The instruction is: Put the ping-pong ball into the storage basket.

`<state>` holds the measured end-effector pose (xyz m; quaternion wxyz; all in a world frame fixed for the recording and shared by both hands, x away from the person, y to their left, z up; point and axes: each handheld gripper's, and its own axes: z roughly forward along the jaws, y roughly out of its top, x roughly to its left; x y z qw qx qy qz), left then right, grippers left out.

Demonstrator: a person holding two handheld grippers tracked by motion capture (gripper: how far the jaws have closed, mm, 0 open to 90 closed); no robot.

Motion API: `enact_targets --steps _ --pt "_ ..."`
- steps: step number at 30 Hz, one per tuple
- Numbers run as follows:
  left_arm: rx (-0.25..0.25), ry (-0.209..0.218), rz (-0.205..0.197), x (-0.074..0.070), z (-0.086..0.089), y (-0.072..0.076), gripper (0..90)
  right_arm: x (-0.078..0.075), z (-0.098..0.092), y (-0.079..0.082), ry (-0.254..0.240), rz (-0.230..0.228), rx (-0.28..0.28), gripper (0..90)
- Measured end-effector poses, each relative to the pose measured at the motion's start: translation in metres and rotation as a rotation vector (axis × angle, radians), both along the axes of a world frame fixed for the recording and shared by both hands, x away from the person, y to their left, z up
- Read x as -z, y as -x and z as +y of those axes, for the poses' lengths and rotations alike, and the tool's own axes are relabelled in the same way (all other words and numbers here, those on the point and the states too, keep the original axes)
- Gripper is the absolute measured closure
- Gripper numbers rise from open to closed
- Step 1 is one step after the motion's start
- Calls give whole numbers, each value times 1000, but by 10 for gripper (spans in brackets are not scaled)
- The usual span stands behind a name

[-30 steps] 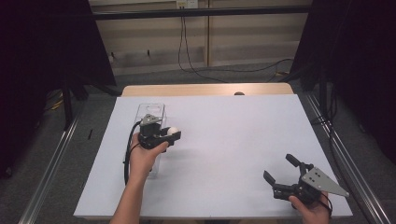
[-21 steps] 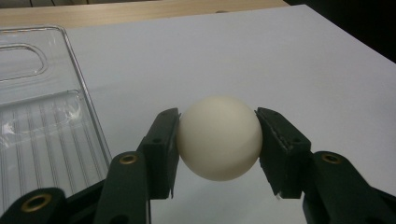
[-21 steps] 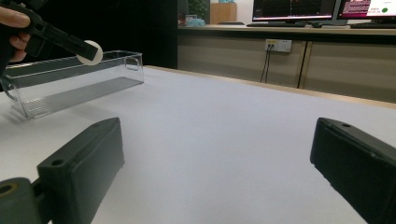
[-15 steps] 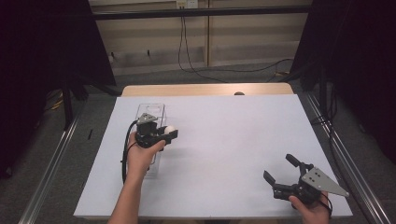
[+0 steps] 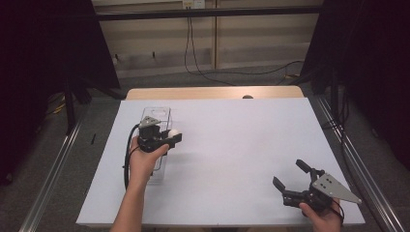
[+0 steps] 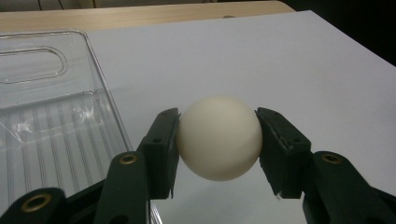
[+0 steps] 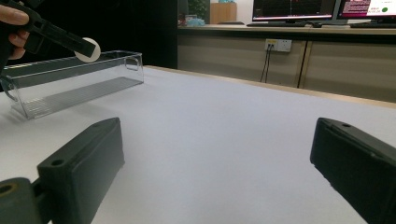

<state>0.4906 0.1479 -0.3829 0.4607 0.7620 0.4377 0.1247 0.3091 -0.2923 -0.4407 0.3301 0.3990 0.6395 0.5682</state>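
Observation:
A white ball [image 6: 218,137] sits squeezed between the two black pads of my left gripper [image 6: 217,140], which is shut on it. In the high view that gripper [image 5: 170,137] holds the ball [image 5: 173,132] at the right rim of a long clear plastic bin [image 5: 157,114] at the left of the table. The bin [image 6: 46,116] looks bare inside. My right gripper [image 5: 289,174] rests near the front right corner, jaws open with nothing between them [image 7: 215,154]. From there the ball [image 7: 88,49] shows above the bin [image 7: 70,84].
A white sheet [image 5: 241,140] covers the table, with a wooden strip [image 5: 212,93] along the far edge. Metal rails [image 5: 53,169] run down both sides. Cables [image 5: 208,72] lie on the floor beyond. Monitors [image 7: 299,9] stand on a counter behind.
My left gripper has shifted slightly left and away with the ball, closer to the bin. The right gripper has stayed where it was.

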Motion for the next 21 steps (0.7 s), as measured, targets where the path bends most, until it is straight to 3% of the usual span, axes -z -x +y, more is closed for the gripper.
enact_targets --steps 3,4,10,21 --pt "-7 -3 -6 -1 2 0 512 0 0 0 0 0 0 23" --pt "-26 13 -6 -1 2 0 512 0 0 0 1 0 1 23" --pt "-26 -12 -12 -3 4 0 512 0 0 0 -3 0 3 23" --pt "-27 -14 -4 -5 8 0 512 0 1 0 -9 4 4 23"
